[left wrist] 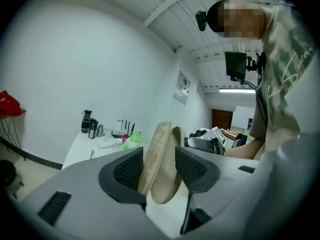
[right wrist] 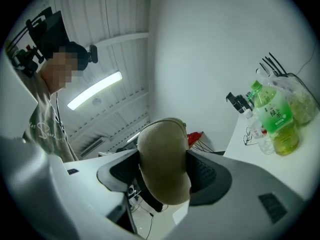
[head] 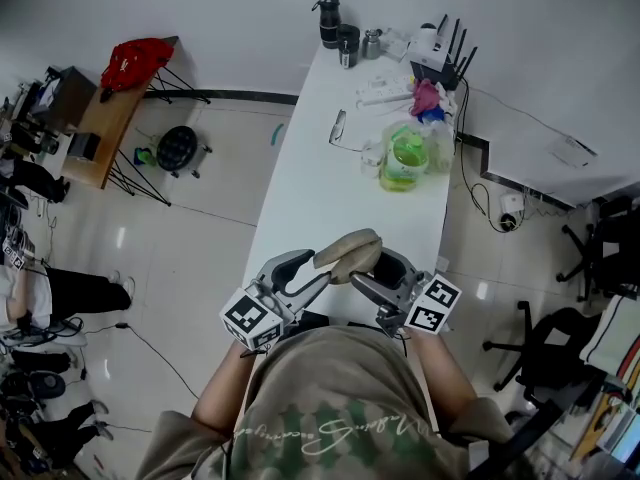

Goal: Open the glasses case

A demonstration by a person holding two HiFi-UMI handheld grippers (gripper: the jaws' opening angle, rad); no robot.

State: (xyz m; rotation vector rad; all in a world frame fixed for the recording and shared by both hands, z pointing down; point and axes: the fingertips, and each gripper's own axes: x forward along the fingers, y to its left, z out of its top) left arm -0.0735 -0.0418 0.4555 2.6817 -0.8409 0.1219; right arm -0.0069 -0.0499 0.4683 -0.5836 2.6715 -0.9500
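From overhead, the glasses case (head: 348, 255) hangs between both tools above the near end of the table (head: 310, 188). Along the left gripper (left wrist: 159, 166), the jaws stand released, spread either side of the case's edge, where lid and base look slightly parted. The right gripper (right wrist: 164, 173) is clamped on the case's rounded end. I'd judge the opening just begun; next the left should catch the lid alone and swing it away.
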